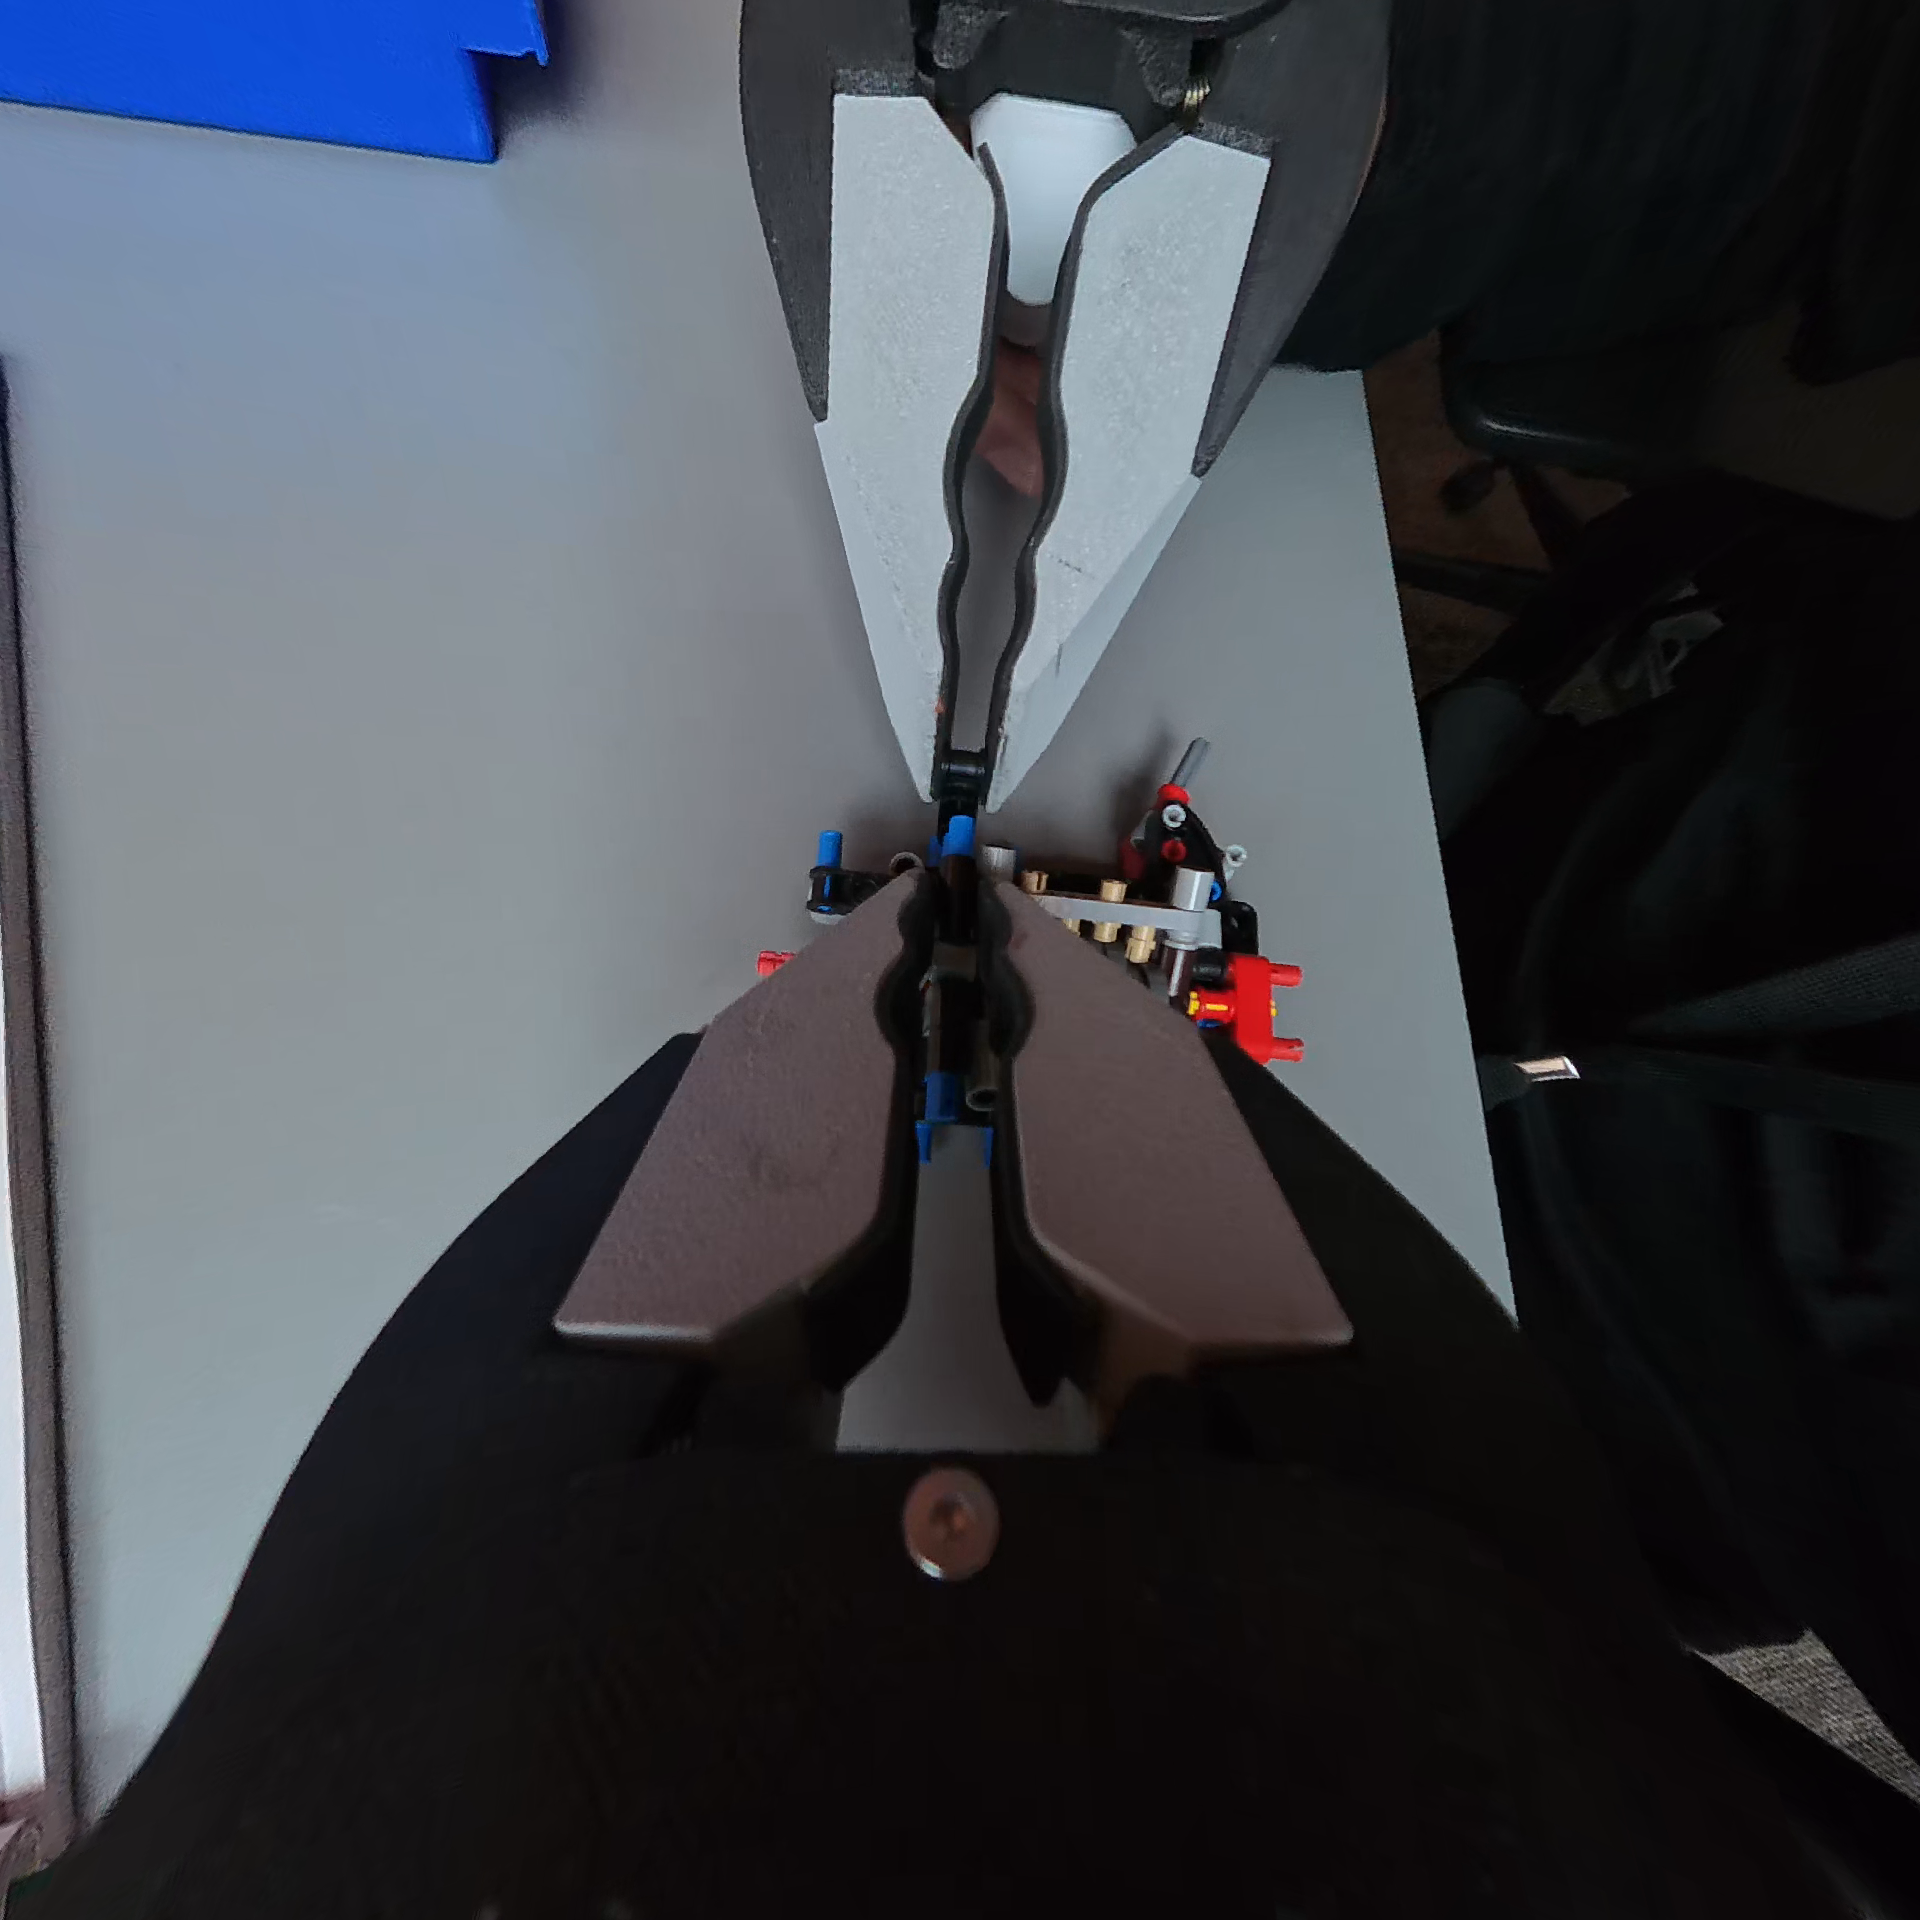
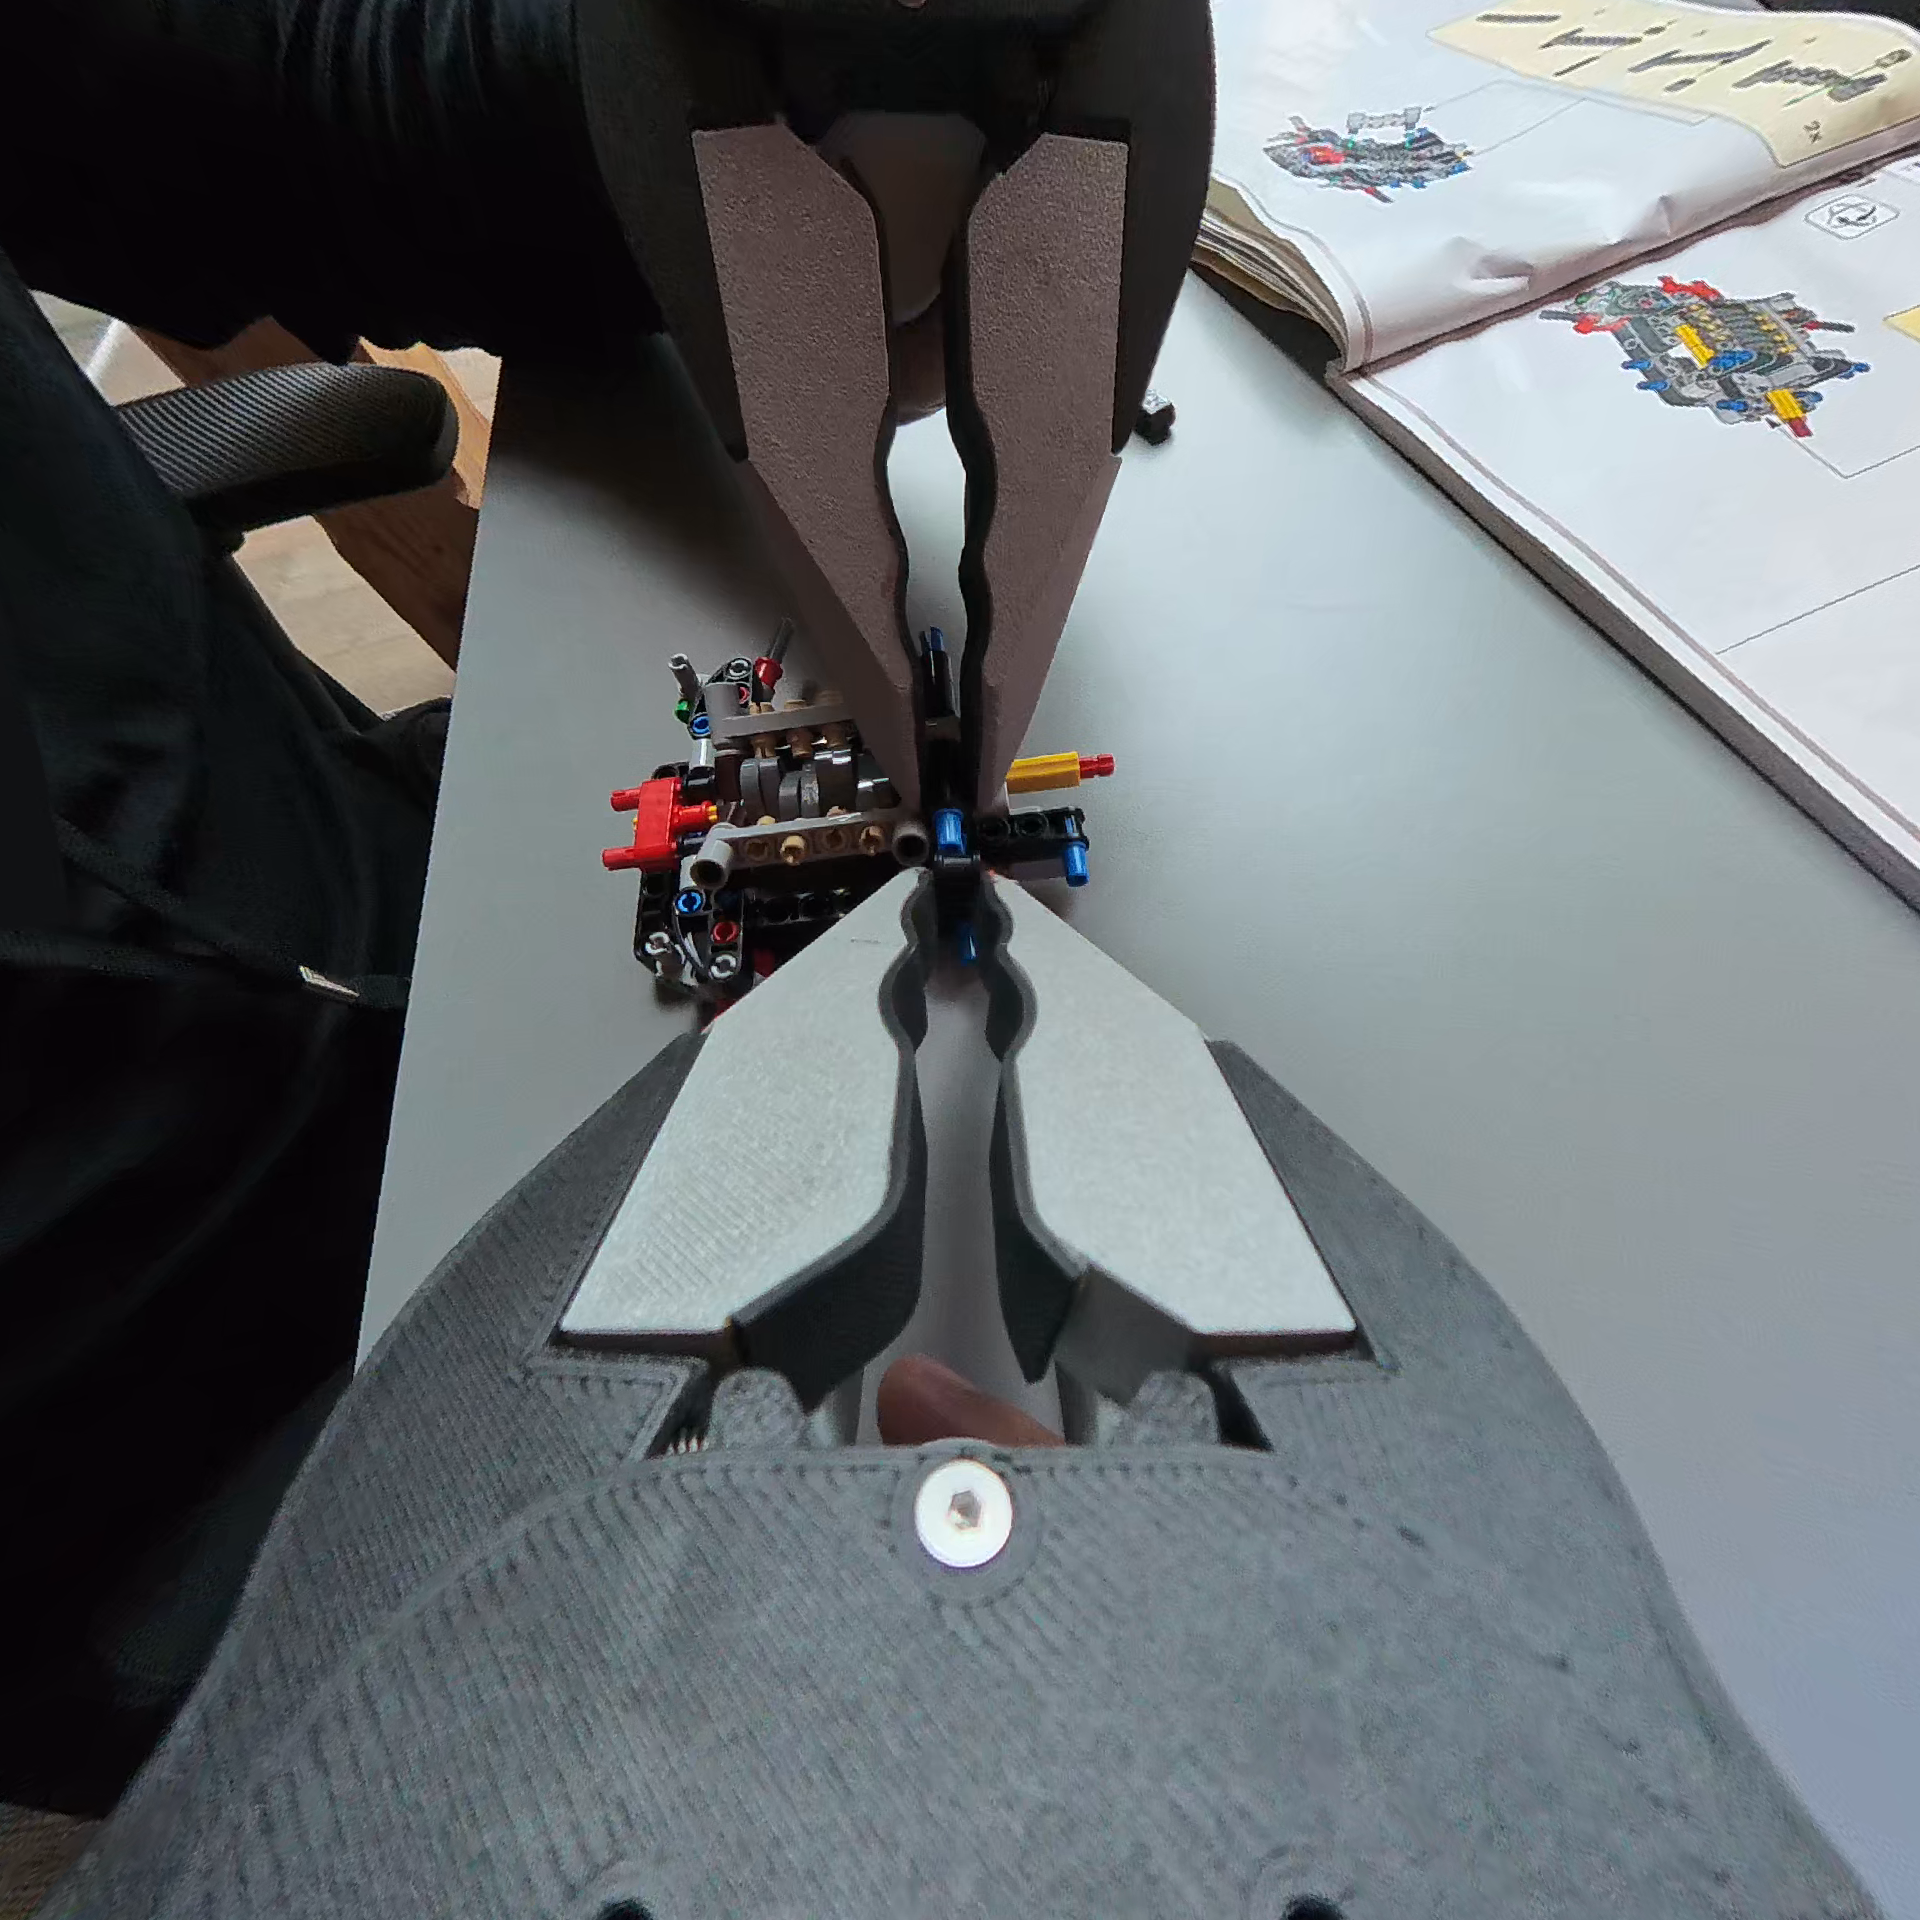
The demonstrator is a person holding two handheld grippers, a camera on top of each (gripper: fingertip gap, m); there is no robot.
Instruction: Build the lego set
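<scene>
- The left gripper [image 1: 956, 904], with brown fingers, has its jaws pressed onto a black beam [image 1: 958, 935] that carries blue pins; the beam runs along the gap between the fingers and pokes out past the tips.
- The right gripper [image 2: 951, 904], with light grey fingers, meets it tip to tip from the opposite side, jaws pinching a small black connector [image 2: 954, 883] with a blue pin [image 2: 944, 831] right at its fingertips.
- That connector touches the end of the beam held in the left jaws.
- The partly built lego model [image 2: 769, 821], grey and black with tan pins and red parts, sits on the grey table [image 2: 1351, 935] just behind and to one side of the meeting tips, close to the table edge.
- An open instruction booklet [image 2: 1662, 364] lies well beyond the right jaws, off to their right.
- A blue bin [image 1: 260, 73] sits far ahead of the left jaws, to their left.
</scene>
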